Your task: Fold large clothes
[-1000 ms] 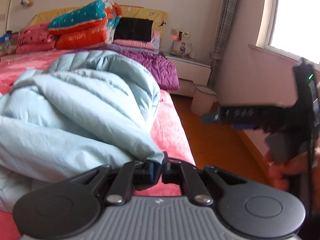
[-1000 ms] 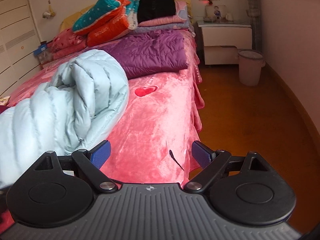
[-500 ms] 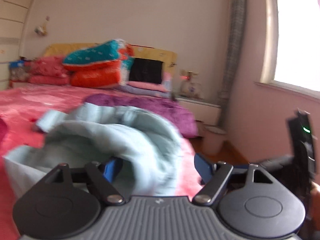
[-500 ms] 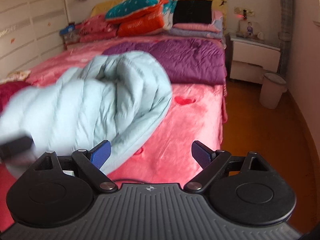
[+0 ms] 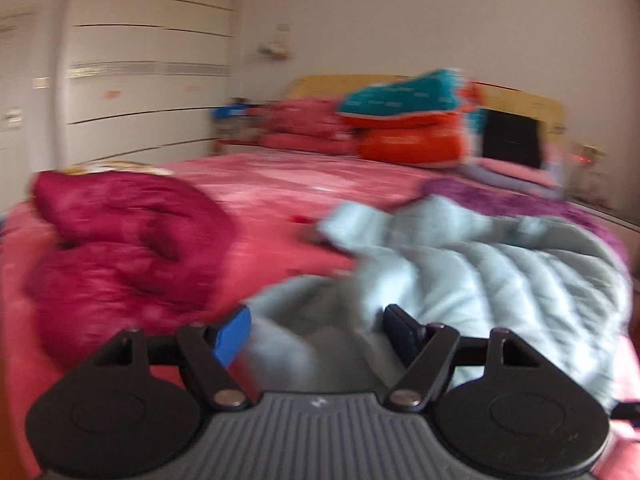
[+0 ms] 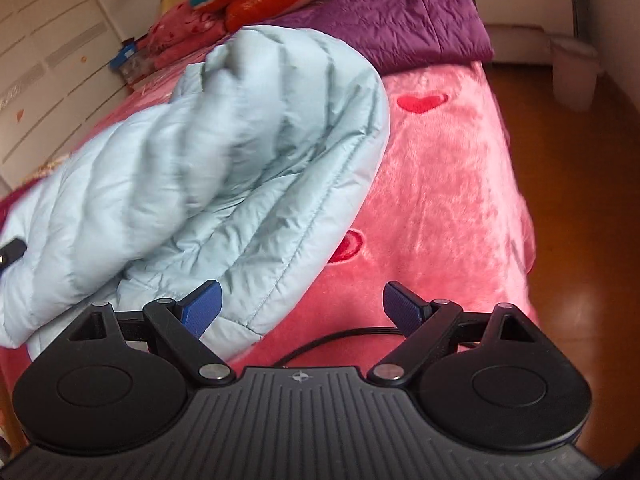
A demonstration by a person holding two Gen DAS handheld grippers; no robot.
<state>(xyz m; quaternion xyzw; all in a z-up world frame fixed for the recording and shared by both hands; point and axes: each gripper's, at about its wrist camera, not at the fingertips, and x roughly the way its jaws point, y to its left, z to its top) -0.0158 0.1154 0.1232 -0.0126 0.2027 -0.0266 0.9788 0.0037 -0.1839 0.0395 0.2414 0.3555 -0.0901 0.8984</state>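
A light blue puffer jacket [image 5: 500,280] lies crumpled on the pink bed cover [image 5: 280,188]. My left gripper [image 5: 318,332] hovers over its near edge. Its jaws are closing but stand well apart, with jacket fabric in the gap behind them and the pads not pressing on it. In the right wrist view the same jacket [image 6: 224,152] is bunched into a mound near the bed's right side. My right gripper [image 6: 300,308] is open just above the jacket's hem, its left fingertip [image 6: 202,306] over the fabric and its right one over bare cover [image 6: 440,184].
A dark red jacket [image 5: 120,248] is heaped at the left. A purple jacket [image 6: 400,24] lies flat beyond the blue one. Stacked pillows [image 5: 408,120] sit at the headboard, a wardrobe [image 5: 140,80] at the left. A bin [image 6: 574,72] stands on the wooden floor [image 6: 580,200] to the right.
My left gripper let go of the blue jacket, opened wide and swung left toward the wardrobe and red jacket. The right gripper stayed open and dipped closer over the jacket's hem.
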